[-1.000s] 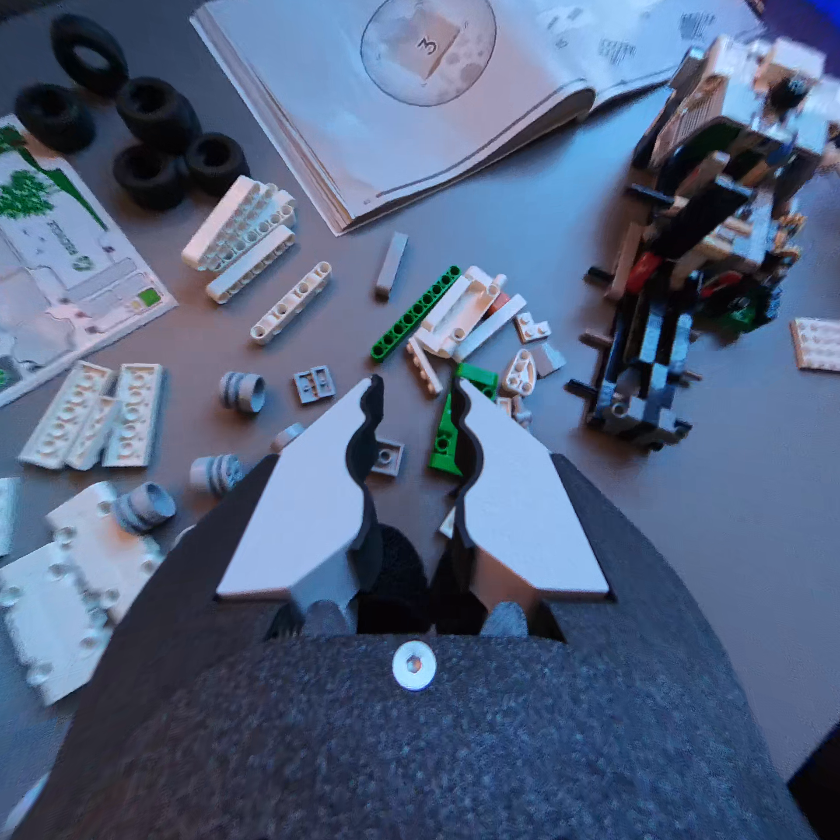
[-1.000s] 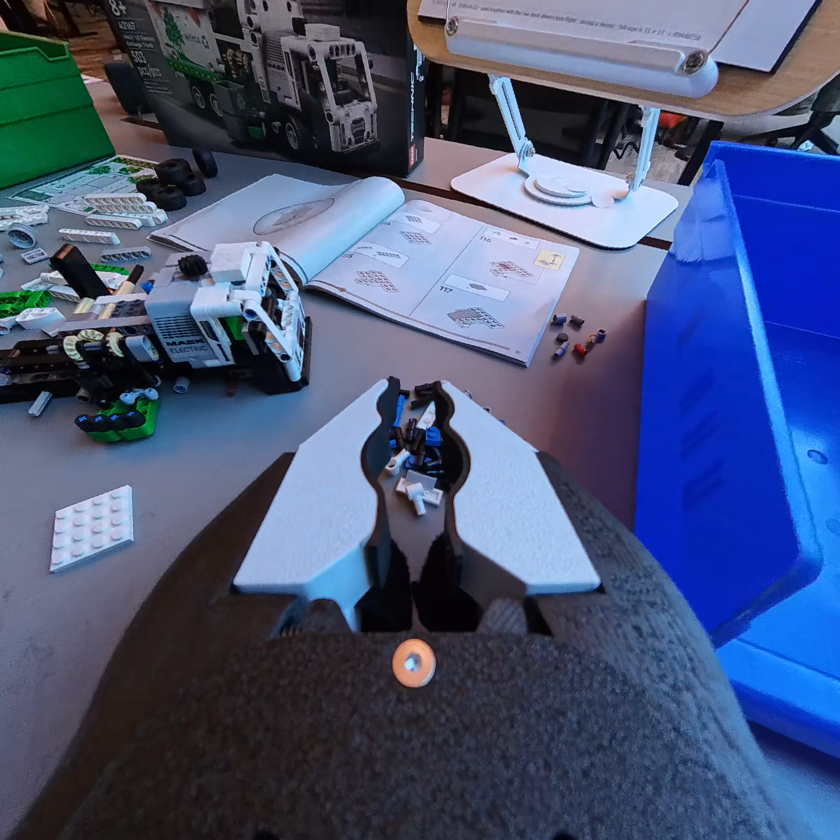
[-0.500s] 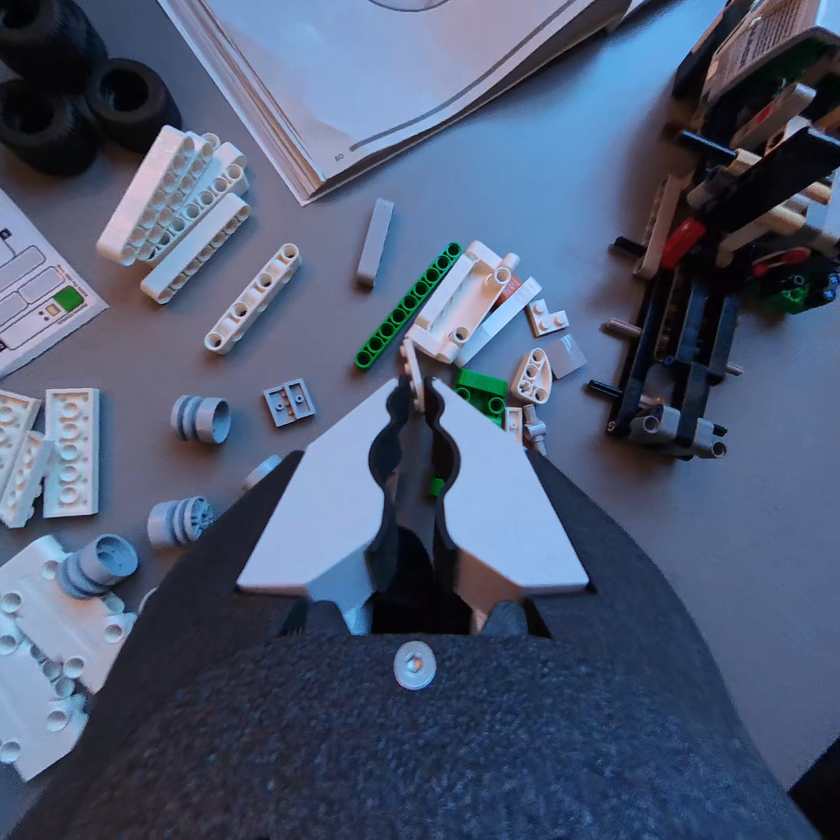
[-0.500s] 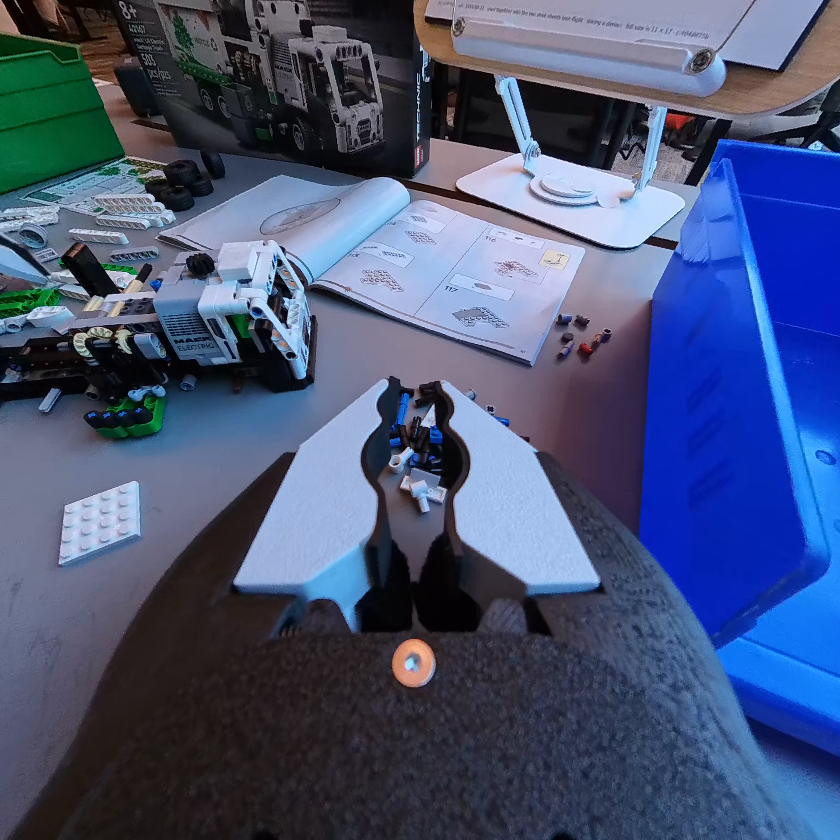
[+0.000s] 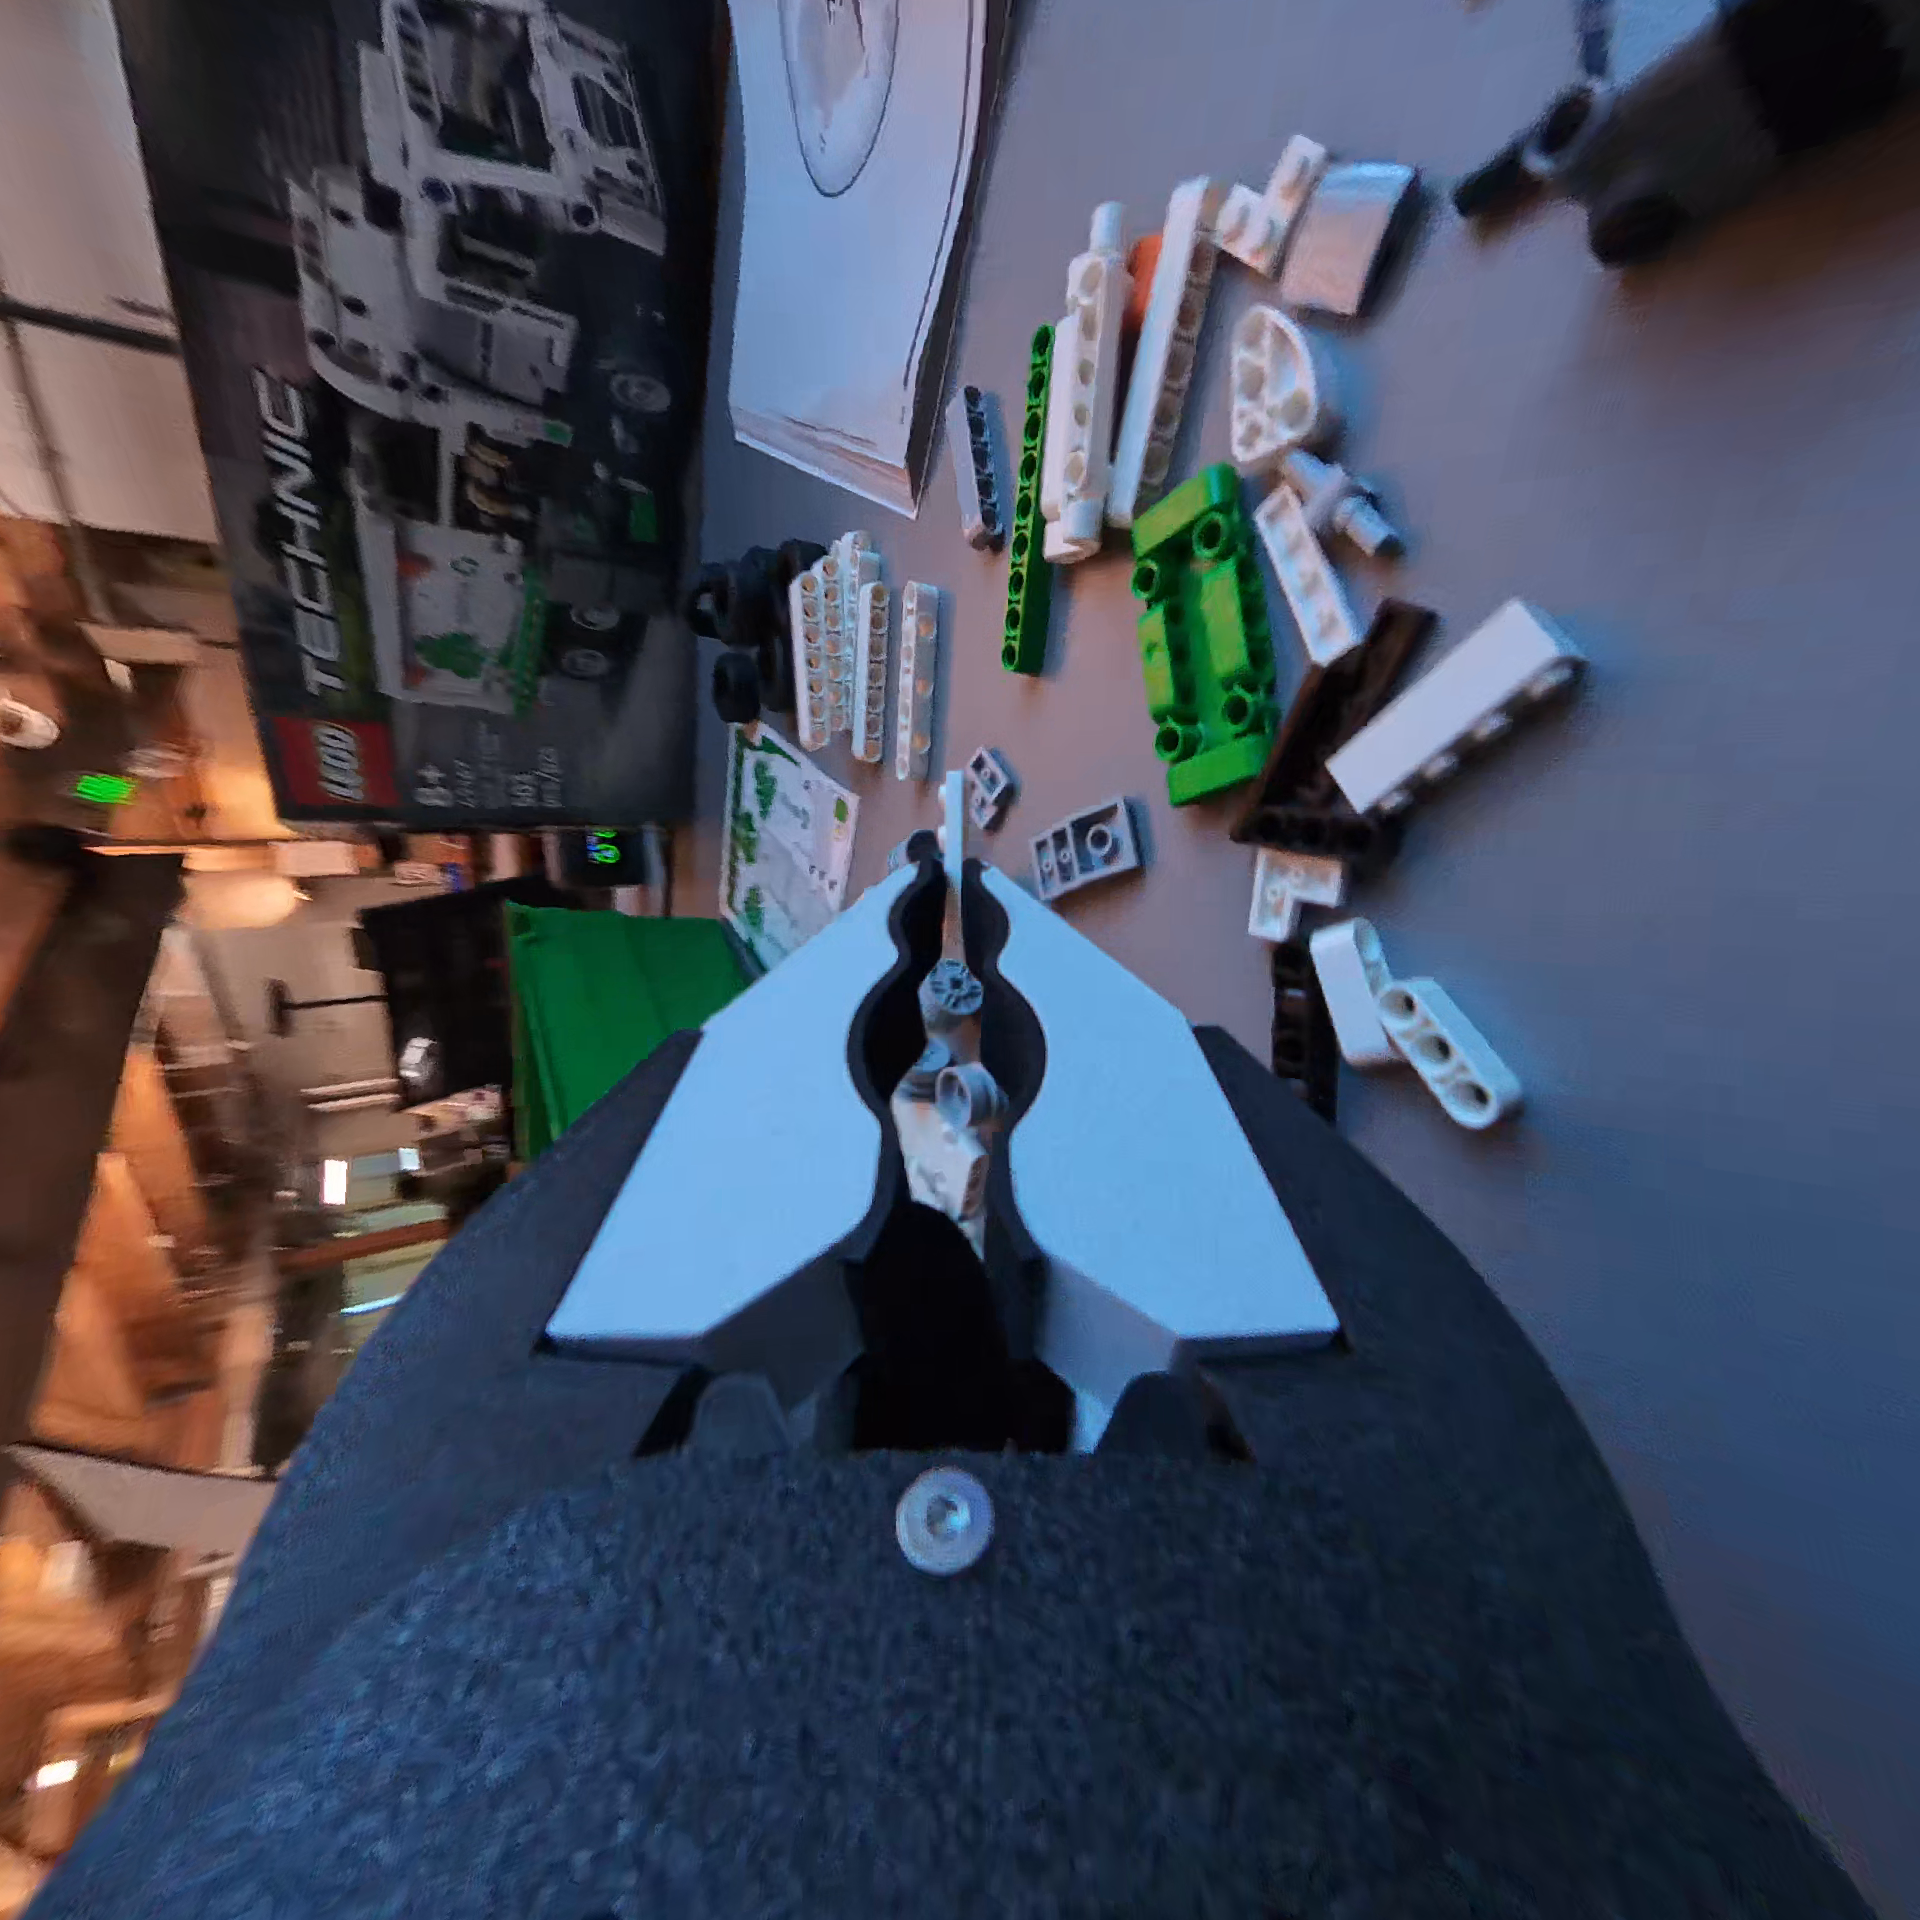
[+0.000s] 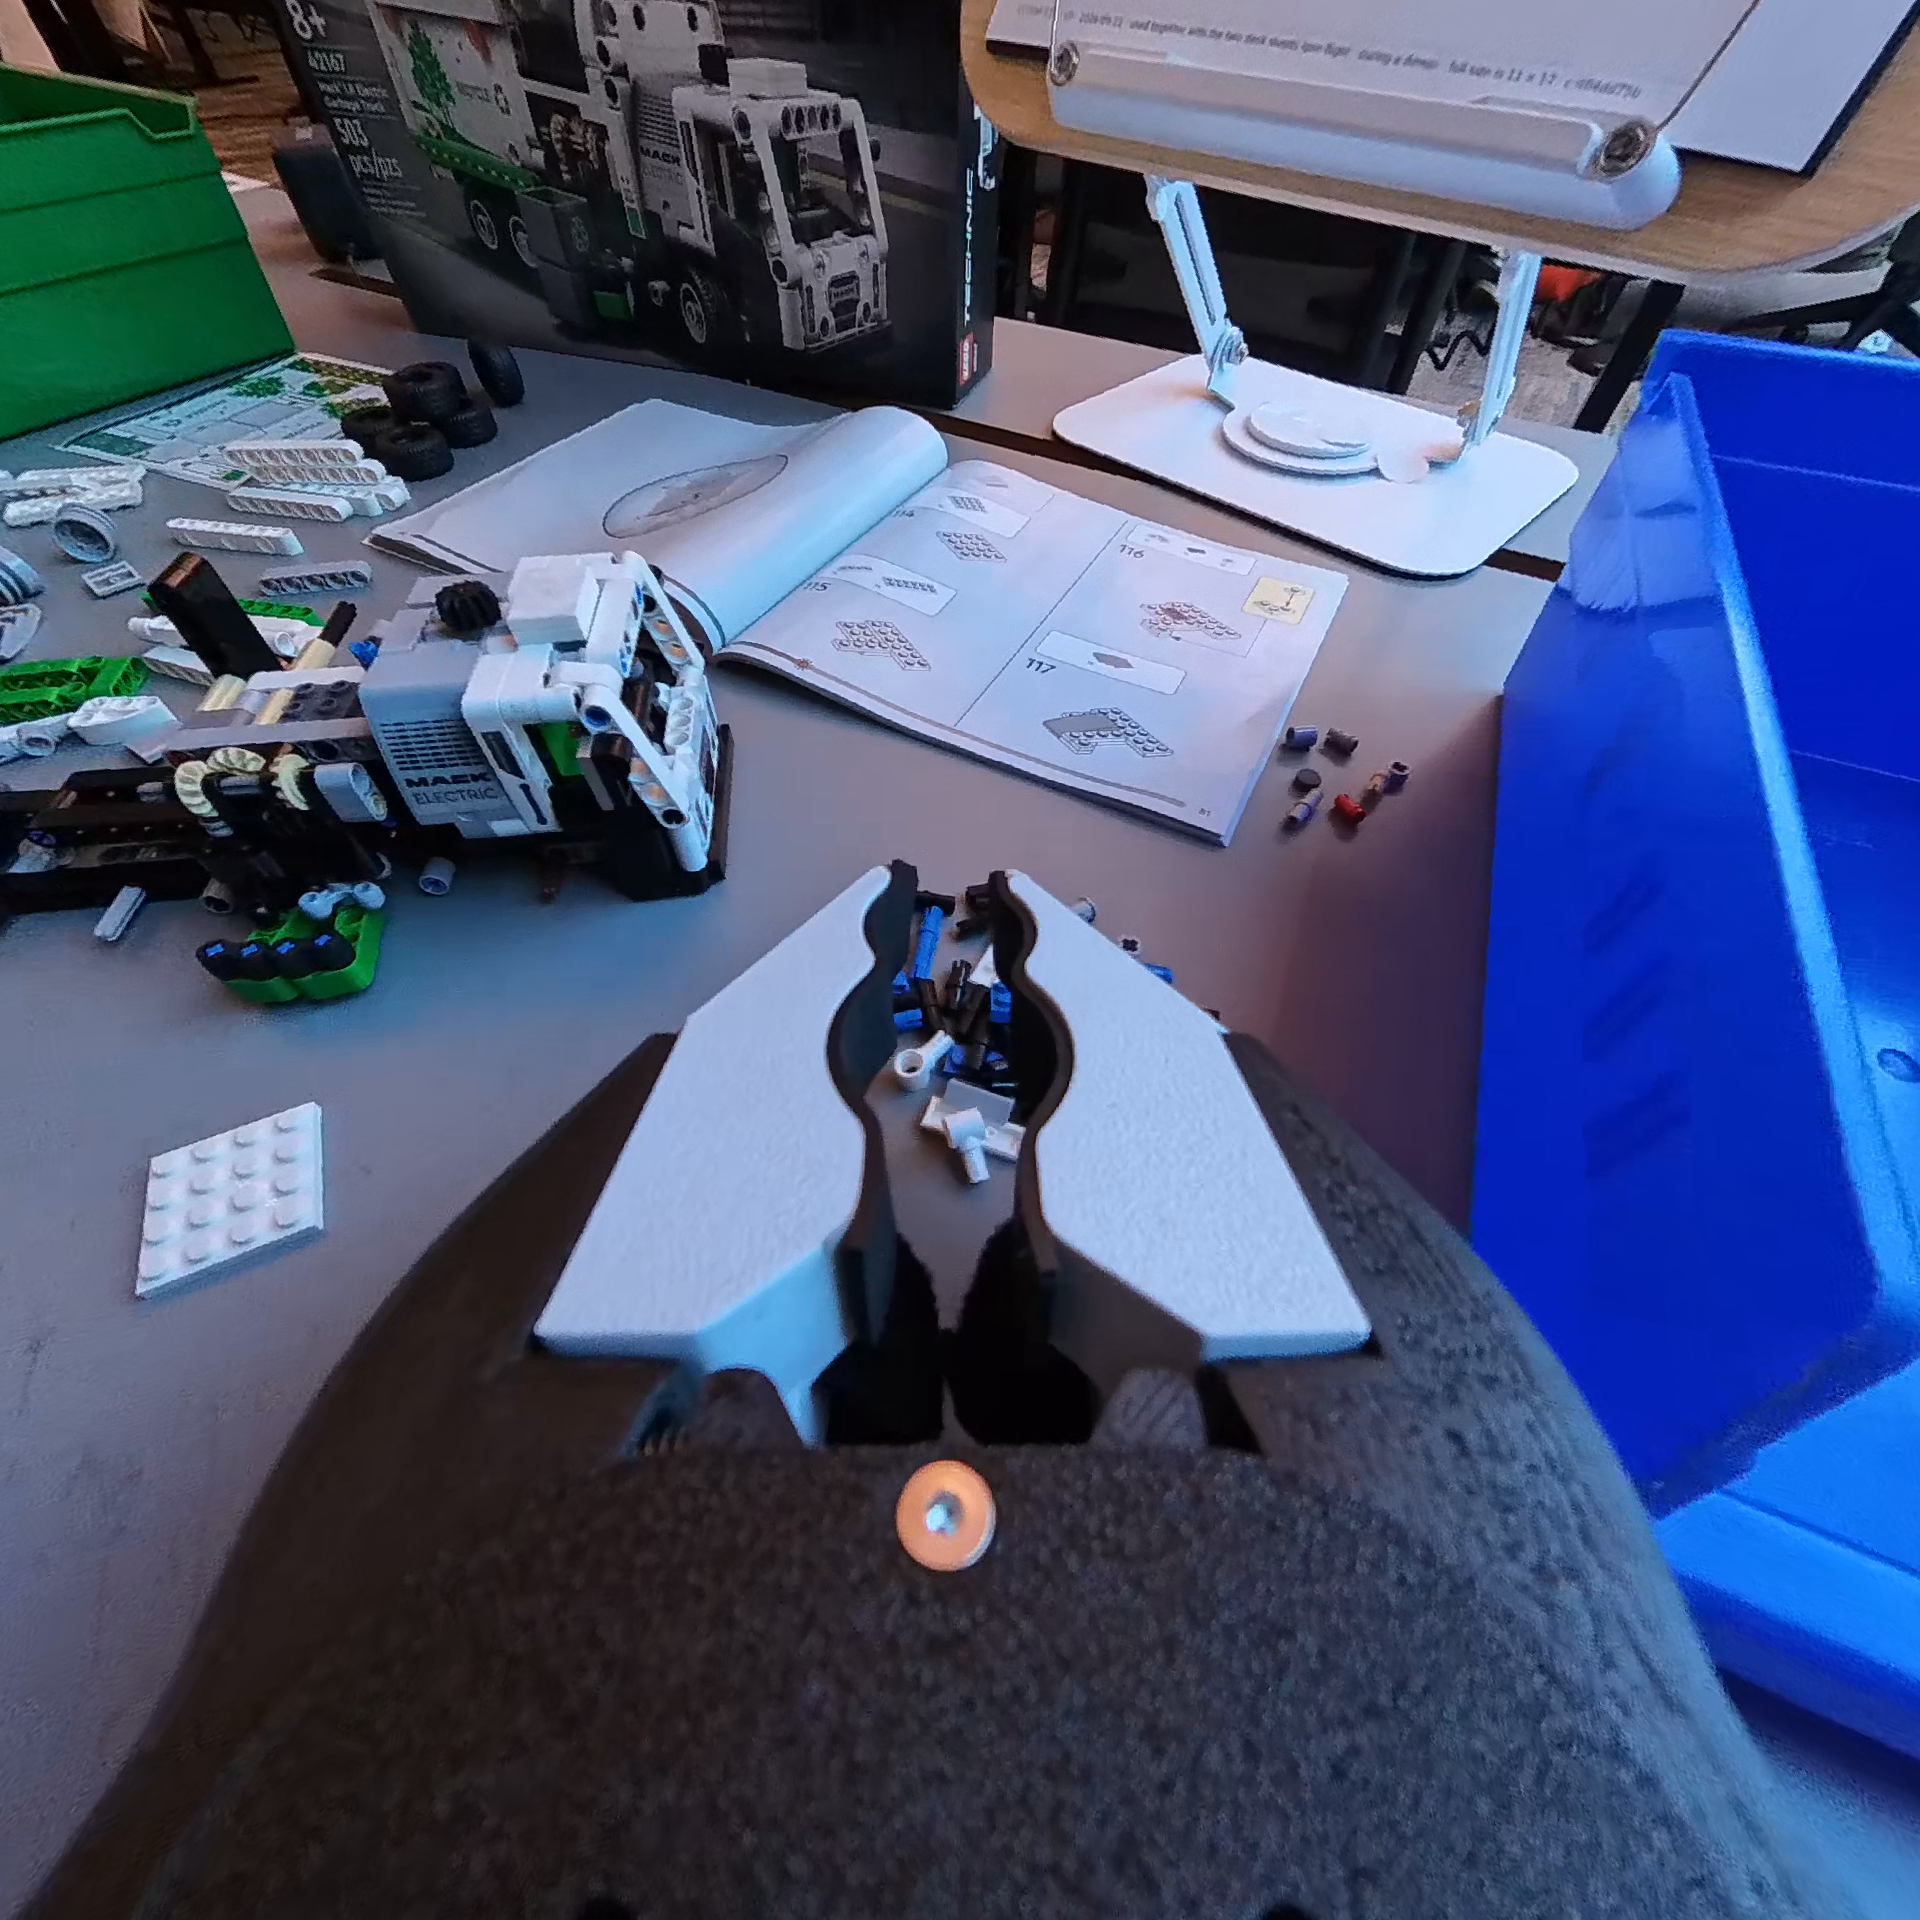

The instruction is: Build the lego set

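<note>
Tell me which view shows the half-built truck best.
The right wrist view: the half-built truck lies whole and sharp on the table, left of the open instruction booklet. The left wrist view catches only a dark, blurred bit at its top right corner.

Thin white piece [image 5: 954,831] edge-on, pinched at left gripper [image 5: 952,878] tips. Half-built truck [image 6: 436,748] on grey table, loose parts beside.
</note>
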`<state>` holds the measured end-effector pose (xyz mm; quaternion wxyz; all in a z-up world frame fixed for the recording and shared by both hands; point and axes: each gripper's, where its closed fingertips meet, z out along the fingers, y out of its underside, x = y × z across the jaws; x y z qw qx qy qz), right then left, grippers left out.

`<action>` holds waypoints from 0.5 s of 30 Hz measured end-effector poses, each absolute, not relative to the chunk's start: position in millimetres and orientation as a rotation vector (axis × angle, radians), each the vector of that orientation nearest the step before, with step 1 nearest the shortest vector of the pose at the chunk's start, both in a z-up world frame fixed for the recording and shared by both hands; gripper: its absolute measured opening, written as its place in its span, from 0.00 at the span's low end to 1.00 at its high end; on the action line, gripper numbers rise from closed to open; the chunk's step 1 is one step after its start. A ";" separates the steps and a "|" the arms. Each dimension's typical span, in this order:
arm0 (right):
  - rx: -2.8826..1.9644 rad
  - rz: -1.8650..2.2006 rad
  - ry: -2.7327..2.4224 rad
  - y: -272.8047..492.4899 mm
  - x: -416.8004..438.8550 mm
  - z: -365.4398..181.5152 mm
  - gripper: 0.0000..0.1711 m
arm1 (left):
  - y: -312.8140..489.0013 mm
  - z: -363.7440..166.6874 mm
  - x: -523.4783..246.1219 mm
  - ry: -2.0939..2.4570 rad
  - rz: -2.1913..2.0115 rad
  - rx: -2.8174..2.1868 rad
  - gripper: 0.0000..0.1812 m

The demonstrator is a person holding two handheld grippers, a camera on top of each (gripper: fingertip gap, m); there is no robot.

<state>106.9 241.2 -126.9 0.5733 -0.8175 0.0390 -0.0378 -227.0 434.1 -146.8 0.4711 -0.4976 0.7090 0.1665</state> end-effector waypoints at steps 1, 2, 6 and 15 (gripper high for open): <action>-1.918 -0.090 0.090 241.3 106.6 -127.4 0.08 | 431.0 -146.1 -229.6 1.747 0.449 -1.179 0.00; -1.921 -0.092 0.090 241.2 106.6 -127.8 0.08 | 428.4 -145.6 -232.1 1.752 0.479 -1.158 0.00; -1.921 -0.096 0.088 241.2 106.3 -128.2 0.08 | 402.5 -148.0 -225.3 1.751 0.345 -1.195 0.00; -1.927 -0.118 0.081 237.8 104.3 -130.5 0.07 | 305.7 -174.9 -195.1 1.902 -0.219 -1.345 0.00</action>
